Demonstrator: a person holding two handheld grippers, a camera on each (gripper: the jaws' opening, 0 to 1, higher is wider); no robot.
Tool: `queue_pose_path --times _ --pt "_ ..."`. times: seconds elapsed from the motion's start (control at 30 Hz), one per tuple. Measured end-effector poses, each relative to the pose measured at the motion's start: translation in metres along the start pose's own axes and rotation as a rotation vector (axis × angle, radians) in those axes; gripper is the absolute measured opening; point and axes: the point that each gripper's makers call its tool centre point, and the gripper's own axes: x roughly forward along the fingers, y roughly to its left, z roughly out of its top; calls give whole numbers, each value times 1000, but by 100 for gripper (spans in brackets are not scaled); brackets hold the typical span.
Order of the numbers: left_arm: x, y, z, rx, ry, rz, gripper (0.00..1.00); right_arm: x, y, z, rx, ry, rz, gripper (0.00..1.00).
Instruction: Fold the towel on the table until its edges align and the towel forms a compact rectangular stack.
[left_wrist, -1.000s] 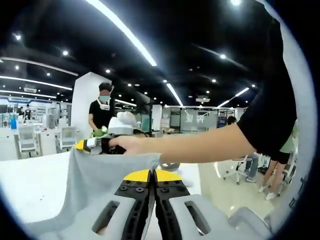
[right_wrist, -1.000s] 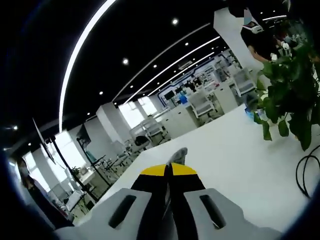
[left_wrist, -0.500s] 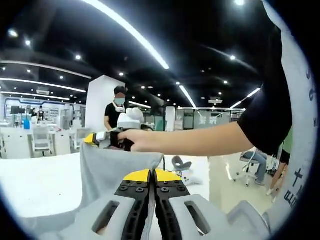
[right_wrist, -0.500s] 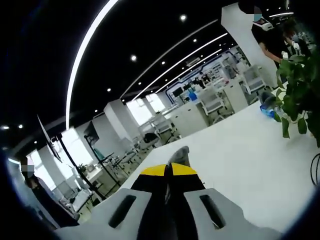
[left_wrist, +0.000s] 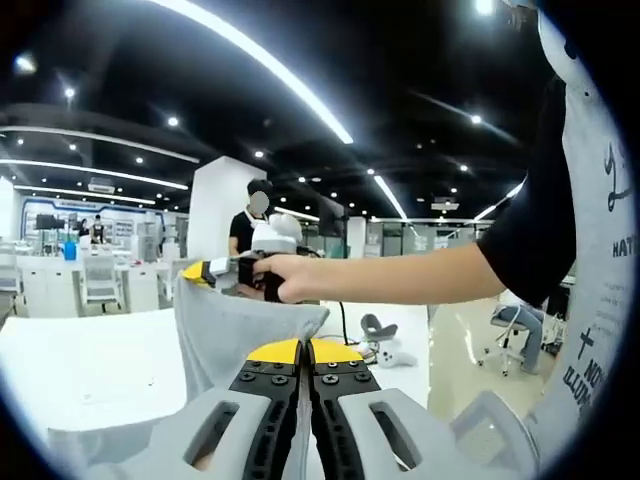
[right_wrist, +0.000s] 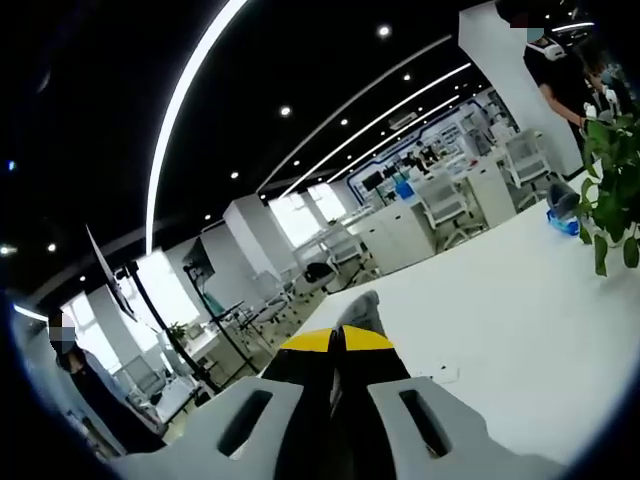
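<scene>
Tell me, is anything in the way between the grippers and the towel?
No, nothing is in the way. The left gripper is shut on the gray towel, and the right gripper pinches another bit of it, with cloth poking past its tips. The towel hangs lifted above the white table.

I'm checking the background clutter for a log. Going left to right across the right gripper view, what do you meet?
Person at the left edge → right claw pinching the grey towel → blue object on the table → green plant.
</scene>
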Motion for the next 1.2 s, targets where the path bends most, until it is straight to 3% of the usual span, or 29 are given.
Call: queue_pose_path --times 0.47,1.2 --pt "-47 34 1 -31 -12 125 2 33 46 -13 8 20 64 0" --pt "-112 77 -11 -78 -22 293 2 91 101 -64 28 98 149 0"
